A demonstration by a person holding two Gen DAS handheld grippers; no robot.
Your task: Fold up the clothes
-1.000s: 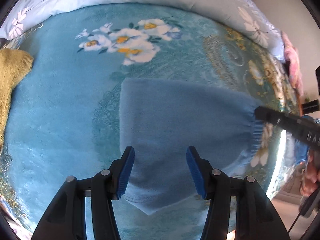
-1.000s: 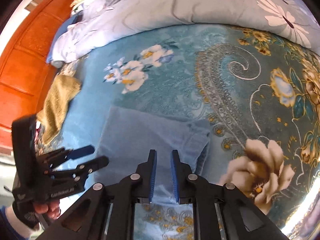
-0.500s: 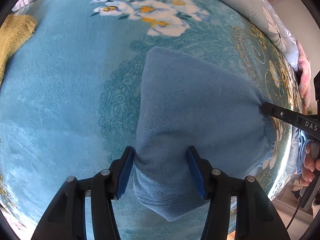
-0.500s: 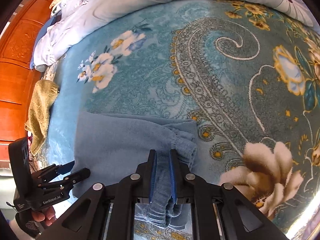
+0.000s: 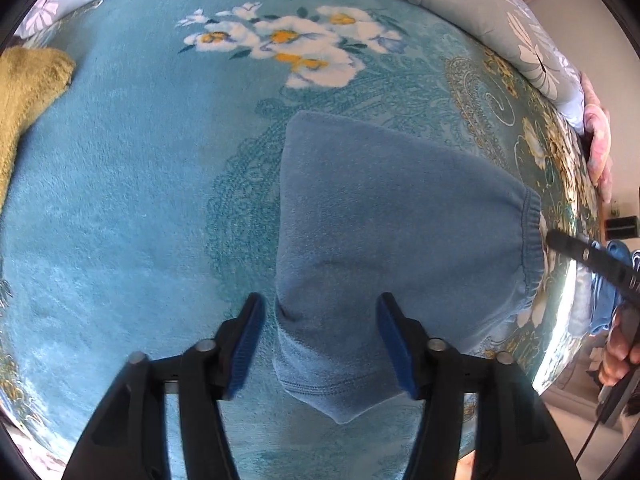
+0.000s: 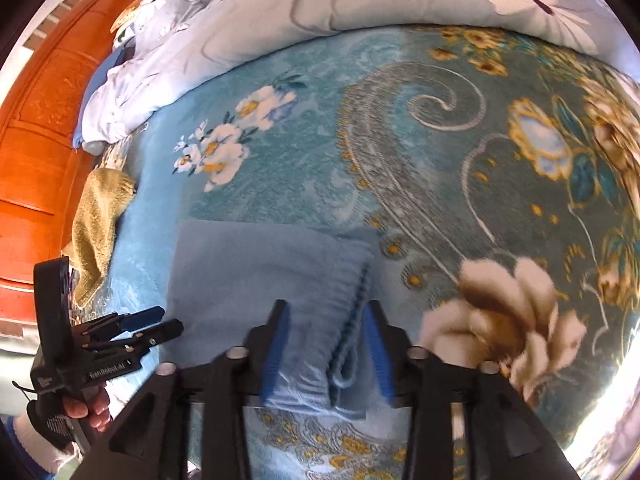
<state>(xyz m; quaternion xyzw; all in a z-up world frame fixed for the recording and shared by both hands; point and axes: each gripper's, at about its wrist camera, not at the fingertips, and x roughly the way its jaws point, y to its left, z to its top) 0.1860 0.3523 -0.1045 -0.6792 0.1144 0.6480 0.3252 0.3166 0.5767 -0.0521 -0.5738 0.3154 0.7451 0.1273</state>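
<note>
A folded blue fleece garment [image 5: 384,232] lies on the teal floral blanket [image 5: 132,200], its elastic band [image 5: 530,248] at the right. My left gripper [image 5: 320,340] is open, with the garment's near hem corner lying between its jaws. My right gripper [image 6: 326,344] is open, its jaws either side of the garment's band end [image 6: 312,292], not pinching it. The right gripper's tip [image 5: 576,248] shows at the right of the left wrist view. The left gripper [image 6: 148,322] shows at the left of the right wrist view.
A mustard-yellow knit garment [image 5: 24,92] lies at the blanket's left edge, also in the right wrist view [image 6: 98,224]. A pale floral duvet [image 6: 320,4] is bunched along the far side. An orange wooden headboard [image 6: 32,128] stands at left. The bed edge is near the grippers.
My right gripper has opened and let go of the garment's band end, which it was pinching. The left gripper stayed open and drew back a little from the hem.
</note>
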